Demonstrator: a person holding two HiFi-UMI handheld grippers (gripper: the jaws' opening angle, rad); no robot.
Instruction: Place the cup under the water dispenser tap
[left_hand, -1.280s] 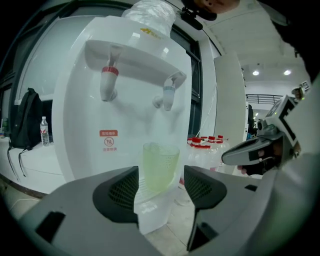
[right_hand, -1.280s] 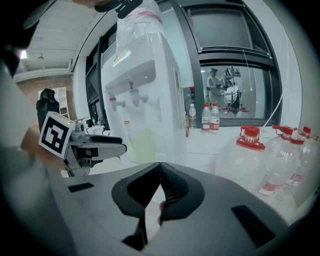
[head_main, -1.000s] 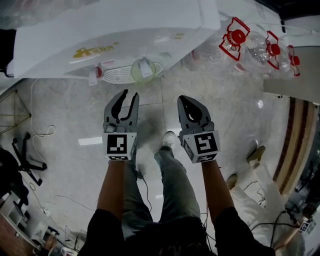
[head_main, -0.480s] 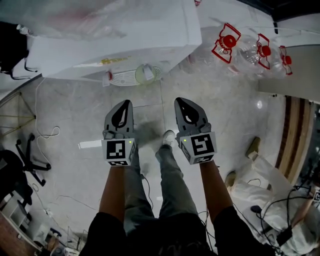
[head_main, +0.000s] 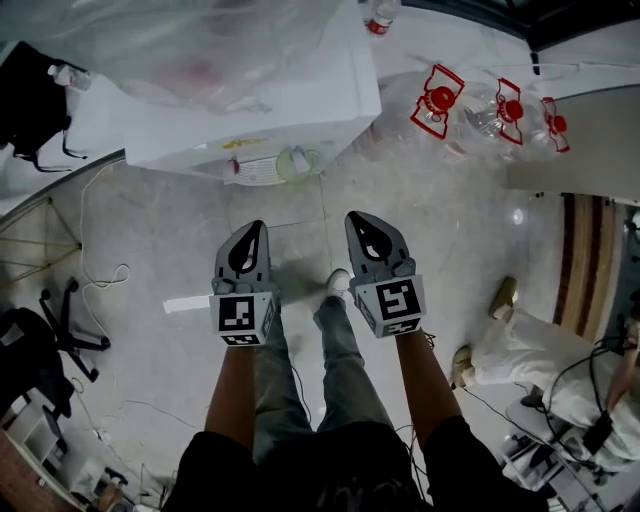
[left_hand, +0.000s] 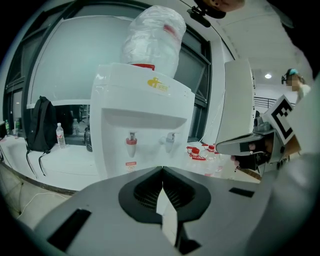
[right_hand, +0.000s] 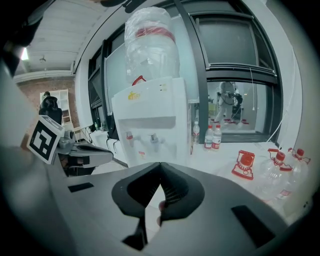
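The white water dispenser (head_main: 250, 110) stands ahead with a big bottle on top. A pale green cup (head_main: 296, 162) sits on its drip tray beside the white grille. My left gripper (head_main: 257, 228) and right gripper (head_main: 353, 217) hang side by side over the floor, short of the dispenser, both shut with nothing in them. In the left gripper view the dispenser (left_hand: 145, 115) shows a red tap (left_hand: 131, 140) and a pale tap (left_hand: 170, 140); the jaws hide the tray and cup. The right gripper view shows the dispenser (right_hand: 150, 112) to the left of centre.
Several empty water jugs with red handles (head_main: 485, 105) lie on the floor at right. A black backpack (head_main: 30, 95) hangs at left, an office chair (head_main: 60, 325) stands lower left, and a person (head_main: 520, 355) crouches at right. Small bottles (right_hand: 212, 136) stand by the window.
The left jaws went from open to shut. Both grippers rose, and the dispenser now sits farther off and higher in the head view.
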